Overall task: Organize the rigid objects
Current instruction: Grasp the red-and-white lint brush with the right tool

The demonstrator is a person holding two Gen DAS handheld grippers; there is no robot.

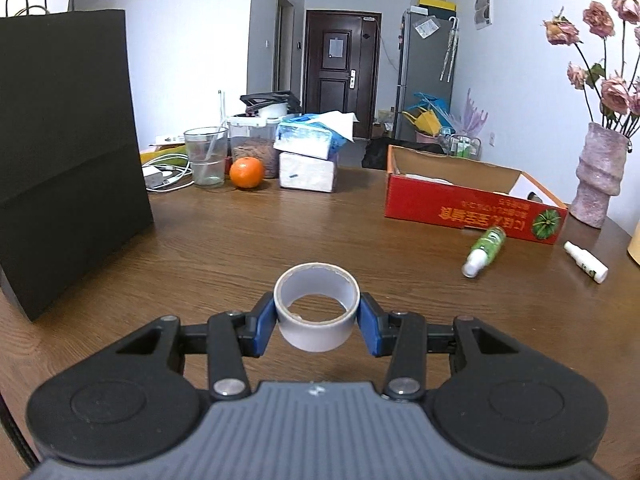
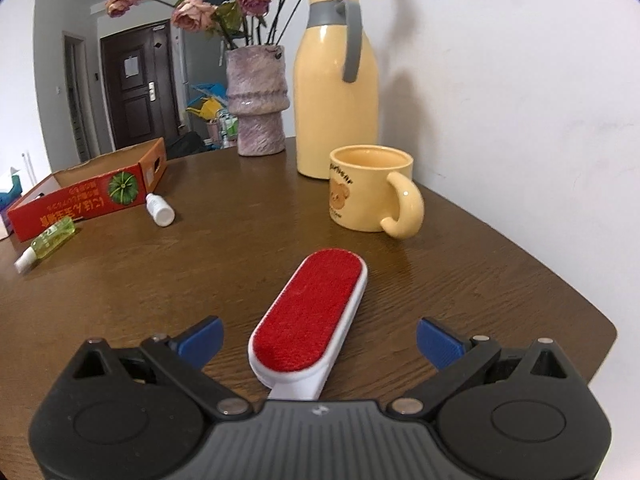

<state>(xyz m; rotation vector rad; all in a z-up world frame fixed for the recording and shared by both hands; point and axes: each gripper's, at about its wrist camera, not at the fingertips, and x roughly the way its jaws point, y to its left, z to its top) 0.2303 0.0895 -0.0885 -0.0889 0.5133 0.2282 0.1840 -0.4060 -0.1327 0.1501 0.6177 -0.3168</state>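
In the lower middle of my left view, a pale grey roll of tape on a cardboard core (image 1: 316, 307) sits clamped between my left gripper's (image 1: 317, 320) blue pads, its open ring tilted up, held above the brown wooden table. At centre right lie a green bottle with a white cap (image 1: 485, 246) and a small white bottle (image 1: 585, 261), both on their sides before the open red cardboard box (image 1: 472, 207). Low in my right view, a red-faced white lint brush (image 2: 309, 313) lies flat.

From here I count one tape roll (image 1: 316, 312), one lint brush (image 2: 308, 316), two small bottles (image 1: 484, 252) (image 1: 586, 262), one red carton (image 1: 472, 206), one mug (image 2: 370, 188), one thermos jug (image 2: 336, 84), one vase (image 2: 258, 100) and one orange (image 1: 247, 172).
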